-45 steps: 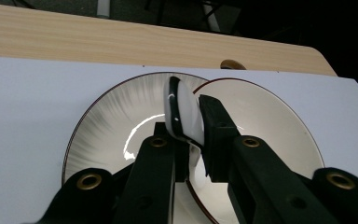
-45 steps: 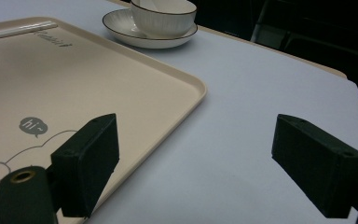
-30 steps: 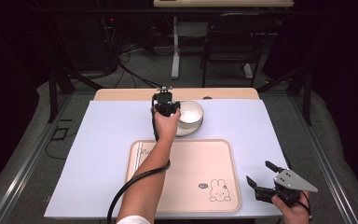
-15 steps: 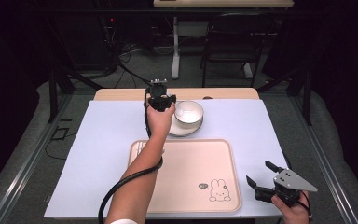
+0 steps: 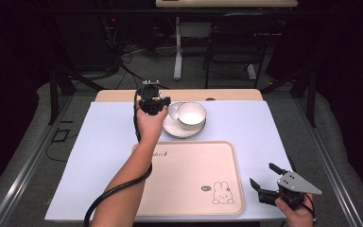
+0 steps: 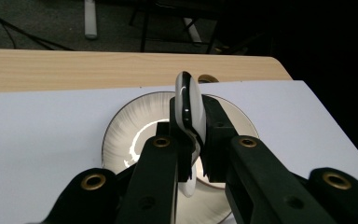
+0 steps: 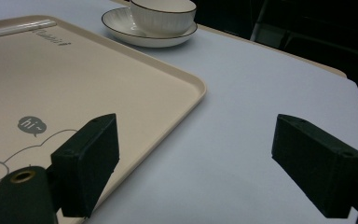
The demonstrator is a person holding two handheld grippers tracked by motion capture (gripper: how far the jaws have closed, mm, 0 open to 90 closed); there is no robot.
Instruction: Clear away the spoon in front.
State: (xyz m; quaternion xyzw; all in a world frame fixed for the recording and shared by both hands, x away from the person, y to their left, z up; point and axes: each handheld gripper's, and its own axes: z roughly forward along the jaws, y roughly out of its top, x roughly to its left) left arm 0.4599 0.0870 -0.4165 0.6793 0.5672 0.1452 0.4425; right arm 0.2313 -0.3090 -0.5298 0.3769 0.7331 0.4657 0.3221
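A white cup [image 5: 192, 114] stands on a white saucer [image 5: 174, 128] at the far middle of the table. Just left of it, my left gripper [image 5: 166, 108] hangs above the table, shut on a small white spoon [image 5: 173, 111] with a dark rim. In the left gripper view the spoon [image 6: 189, 105] stands edge-on between the pads, over a ribbed white dish [image 6: 123, 135]; whether that dish is the cup or the saucer I cannot tell. My right gripper [image 5: 263, 178] rests open at the near right, beside the tray, with nothing between its fingers [image 7: 91, 158].
A beige tray [image 5: 189, 175] with a rabbit drawing lies in front of the saucer; its corner [image 7: 186, 88] is just left of the right gripper. A pale sheet [image 5: 104, 142] covers the wooden table [image 5: 118, 95]. Chairs and stands are beyond the far edge.
My left hand has risen and drifted left, away from the cup, with the spoon still in its jaws. The right gripper has stayed where it was.
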